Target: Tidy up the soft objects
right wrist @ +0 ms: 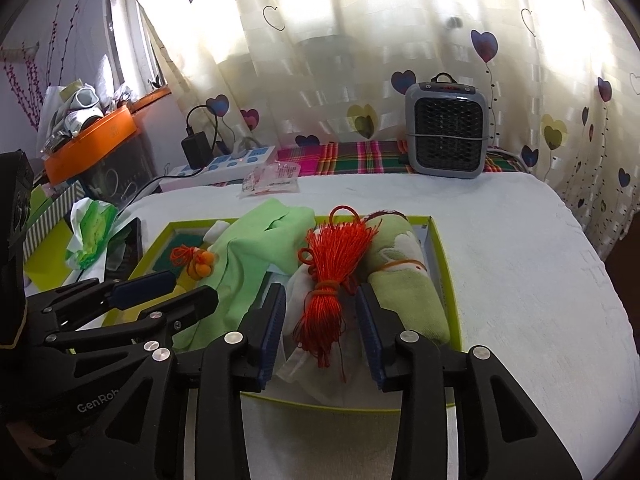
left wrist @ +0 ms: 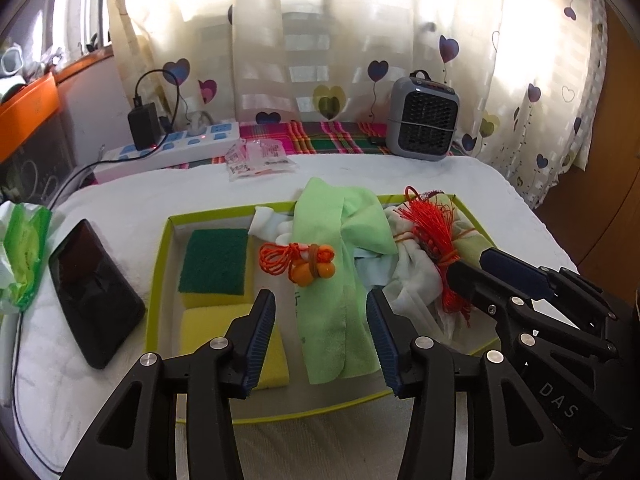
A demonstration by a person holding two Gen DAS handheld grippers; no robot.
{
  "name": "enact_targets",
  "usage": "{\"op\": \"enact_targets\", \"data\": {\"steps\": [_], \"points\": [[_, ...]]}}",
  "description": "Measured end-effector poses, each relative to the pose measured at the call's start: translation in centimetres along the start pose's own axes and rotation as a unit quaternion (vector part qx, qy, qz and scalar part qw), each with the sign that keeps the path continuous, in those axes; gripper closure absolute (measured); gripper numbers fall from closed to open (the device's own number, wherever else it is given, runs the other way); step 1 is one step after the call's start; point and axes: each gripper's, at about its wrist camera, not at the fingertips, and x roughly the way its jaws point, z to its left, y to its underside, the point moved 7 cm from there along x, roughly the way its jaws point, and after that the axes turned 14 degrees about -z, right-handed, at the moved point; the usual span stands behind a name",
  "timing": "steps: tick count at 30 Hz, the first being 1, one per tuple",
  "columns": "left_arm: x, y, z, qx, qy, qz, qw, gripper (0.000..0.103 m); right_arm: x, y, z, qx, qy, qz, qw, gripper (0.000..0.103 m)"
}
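The soft things already lie inside the green-rimmed box (left wrist: 158, 280) on the white-covered desk (right wrist: 520, 260): two sponges (left wrist: 216, 264), a green cloth (left wrist: 332, 280), an orange corded trinket (left wrist: 312, 266), the red cord bundle (right wrist: 332, 276) and a rolled green towel (right wrist: 404, 292). The left gripper (left wrist: 320, 340) hovers with jaws apart over the cloth. The right gripper (right wrist: 320, 332) has jaws apart around the bundle, not pressing it. Little seems left beyond tidying.

The light green cloth (left wrist: 334, 280) covers part of the box (left wrist: 160, 280) floor and the pale cloths beneath it. The left gripper (right wrist: 168, 292) hides the sponges in the right wrist view. The print on the clear packet (left wrist: 260, 158) is too small to read. The phone (right wrist: 130, 240) is mostly hidden behind the tissue pack (right wrist: 90, 236).
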Motion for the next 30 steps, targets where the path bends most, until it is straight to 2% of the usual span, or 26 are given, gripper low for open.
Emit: {"op": "enact_targets", "data": {"steps": [10, 15, 22, 30], "points": [[-2.6, 1.2, 0.2, -0.004, -0.019, 0.003, 0.9998, 0.056, -1.9, 0.5, 0.4, -0.005, 0.001, -0.002, 1.000, 0.064], [-4.1, 2.1, 0.7, -0.016, -0.031, 0.004, 0.9994, 0.057, -3.3, 1.0, 0.7, -0.013, 0.003, -0.001, 1.000, 0.058], [-6.1, 4.3, 0.6, -0.005, -0.055, 0.010, 0.9985, 0.057, -4.9, 2.7, 0.8, -0.016, 0.003, 0.014, 1.000, 0.053], [-6.8, 7.6, -0.5, 0.000, -0.052, 0.041, 0.9978, 0.057, -6.1, 5.1, 0.7, -0.024, 0.004, 0.040, 0.999, 0.052]]}}
